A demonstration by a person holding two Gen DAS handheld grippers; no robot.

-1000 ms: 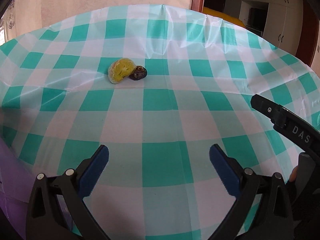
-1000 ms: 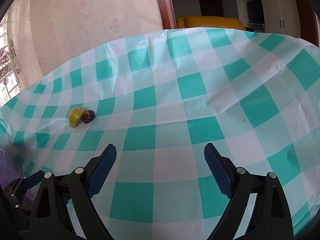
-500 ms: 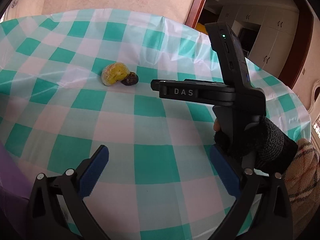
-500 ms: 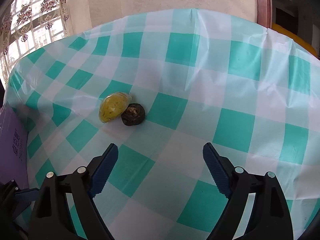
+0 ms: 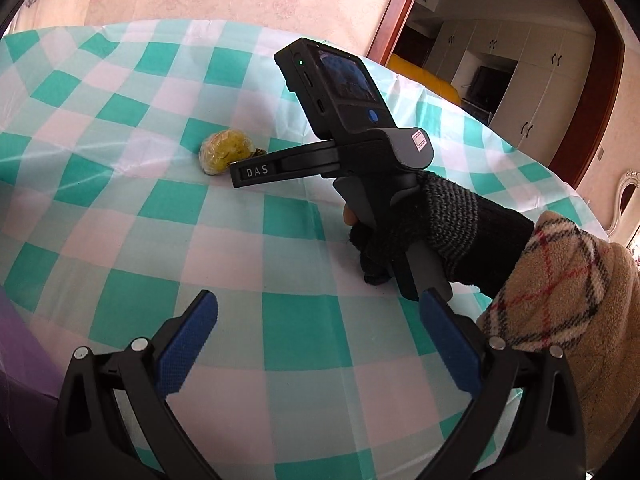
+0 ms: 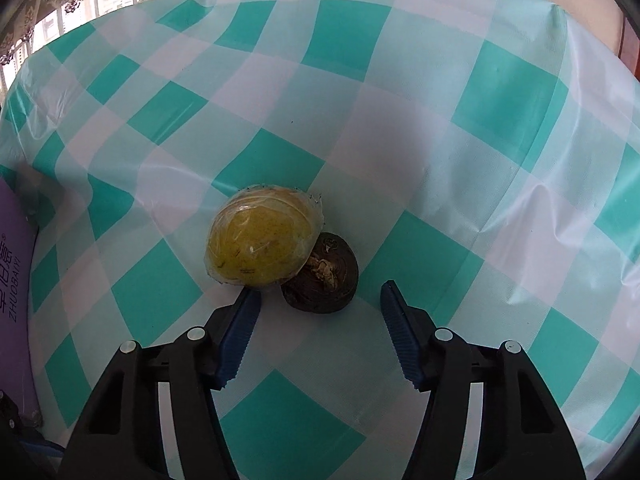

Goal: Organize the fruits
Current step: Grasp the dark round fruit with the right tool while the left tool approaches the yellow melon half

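A yellow fruit wrapped in clear plastic (image 6: pixel 262 242) lies on the green-and-white checked tablecloth (image 6: pixel 440 140), touching a dark brown wrinkled fruit (image 6: pixel 322 276) on its right. My right gripper (image 6: pixel 320 300) is open and empty, its fingertips either side of the dark fruit's near edge, the left fingertip (image 6: pixel 244 308) just below the yellow fruit. In the left wrist view the yellow fruit (image 5: pixel 226 151) lies far ahead, with the right gripper's body (image 5: pixel 360 152) reaching to it and hiding most of the dark fruit. My left gripper (image 5: pixel 318 320) is open and empty, well back.
A purple box (image 6: pixel 14 280) with printed lettering stands at the table's left edge. The gloved hand and plaid sleeve (image 5: pixel 560 300) holding the right gripper cross the right side of the left wrist view. A doorway and cabinets (image 5: pixel 500 60) lie beyond the table.
My right gripper has moved forward and left across the table up to the two fruits, staying open. My left gripper has stayed back and turned slightly right.
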